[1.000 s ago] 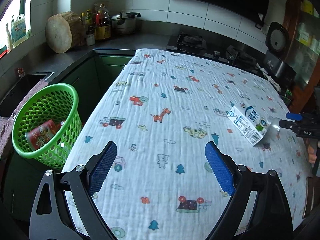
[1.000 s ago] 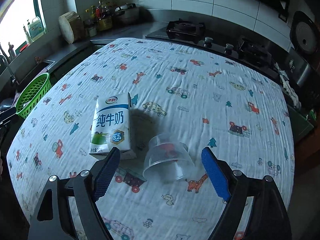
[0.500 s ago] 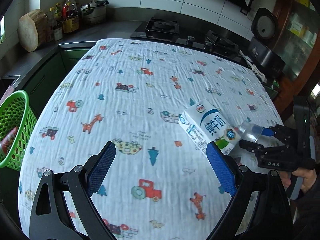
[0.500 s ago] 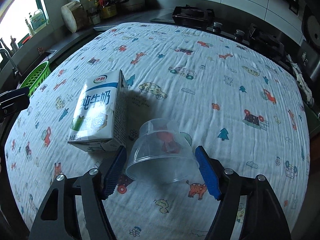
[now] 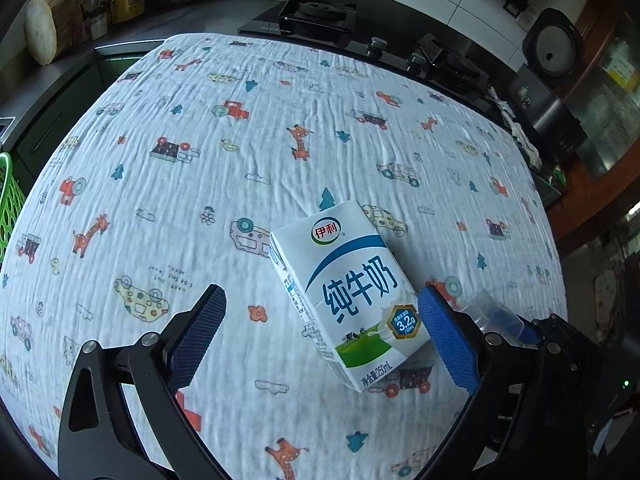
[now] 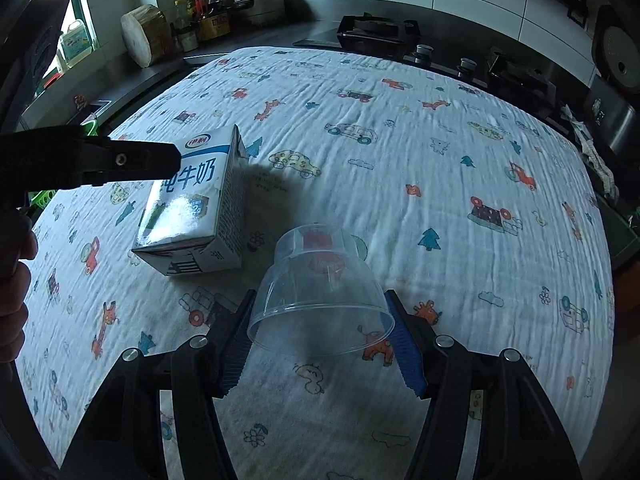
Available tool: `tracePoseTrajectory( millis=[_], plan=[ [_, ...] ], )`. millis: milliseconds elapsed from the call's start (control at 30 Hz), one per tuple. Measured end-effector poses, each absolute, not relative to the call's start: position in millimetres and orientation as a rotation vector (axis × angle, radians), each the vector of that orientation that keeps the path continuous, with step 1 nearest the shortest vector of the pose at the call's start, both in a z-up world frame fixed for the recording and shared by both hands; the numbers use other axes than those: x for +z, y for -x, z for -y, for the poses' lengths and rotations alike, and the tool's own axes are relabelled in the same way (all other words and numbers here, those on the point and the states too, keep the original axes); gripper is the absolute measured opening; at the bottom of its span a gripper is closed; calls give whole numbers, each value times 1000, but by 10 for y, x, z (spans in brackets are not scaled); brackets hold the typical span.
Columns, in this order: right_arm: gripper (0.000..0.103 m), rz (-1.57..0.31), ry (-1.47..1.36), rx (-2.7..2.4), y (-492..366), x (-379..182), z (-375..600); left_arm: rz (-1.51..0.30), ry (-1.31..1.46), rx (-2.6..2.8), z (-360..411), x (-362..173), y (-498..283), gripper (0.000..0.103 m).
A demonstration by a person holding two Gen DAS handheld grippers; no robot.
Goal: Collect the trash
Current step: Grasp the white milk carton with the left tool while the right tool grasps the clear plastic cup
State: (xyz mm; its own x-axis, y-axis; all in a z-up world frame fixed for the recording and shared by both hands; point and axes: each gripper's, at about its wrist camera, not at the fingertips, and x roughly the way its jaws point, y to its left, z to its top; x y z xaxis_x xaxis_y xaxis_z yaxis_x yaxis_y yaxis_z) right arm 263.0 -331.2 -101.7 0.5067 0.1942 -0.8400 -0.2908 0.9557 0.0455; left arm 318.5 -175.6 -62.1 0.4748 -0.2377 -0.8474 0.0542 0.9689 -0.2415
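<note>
A white and blue milk carton (image 5: 352,292) lies flat on the patterned tablecloth (image 5: 200,184). My left gripper (image 5: 320,340) is open, with the carton's near end between its blue pads. The carton also shows in the right wrist view (image 6: 196,204), partly behind the left gripper's black finger (image 6: 100,164). My right gripper (image 6: 320,344) is shut on a clear plastic cup (image 6: 320,288), which lies on its side just right of the carton. The cup also shows in the left wrist view (image 5: 486,308). A green trash basket (image 5: 8,208) shows at the far left edge.
A stove (image 6: 376,32) and a rice cooker (image 5: 556,48) stand beyond the table's far edge. A wooden chopping block (image 6: 146,34) and bottles (image 6: 208,16) stand on the counter at the back left. A sink (image 6: 60,108) is at the left.
My left gripper has swung right from the basket to the milk carton, which now lies between its pads. My right gripper has moved in and shut on the clear cup.
</note>
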Motion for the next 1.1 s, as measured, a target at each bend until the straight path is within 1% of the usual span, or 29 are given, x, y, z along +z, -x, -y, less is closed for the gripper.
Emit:
tracePoseTrajectory(
  millis=[267, 700, 733, 767, 900, 967, 1100],
  plan=[
    [60, -994, 113, 277, -2574, -995, 3379, -1120, 205, -123, 1873, -829, -3315, 95],
    [60, -992, 108, 264, -2511, -968, 3409, -1124, 172, -123, 2090, -823, -3328, 94],
    [60, -991, 109, 262, -2511, -965, 3415, -1122, 175, -124, 2095, -825, -3323, 93],
    [60, -991, 106, 262, -2508, -962, 3422, -1124, 178, -126, 2103, -832, -3324, 89],
    [60, -992, 101, 258, -2495, -955, 3448, -1145, 183, -130, 2125, -881, -3335, 82],
    [60, -992, 101, 255, -2485, -952, 3457, -1143, 178, -124, 2129, -888, -3336, 80],
    [60, -994, 105, 250, -2460, -942, 3446, -1142, 190, -127, 2105, -879, -3328, 79]
  ],
)
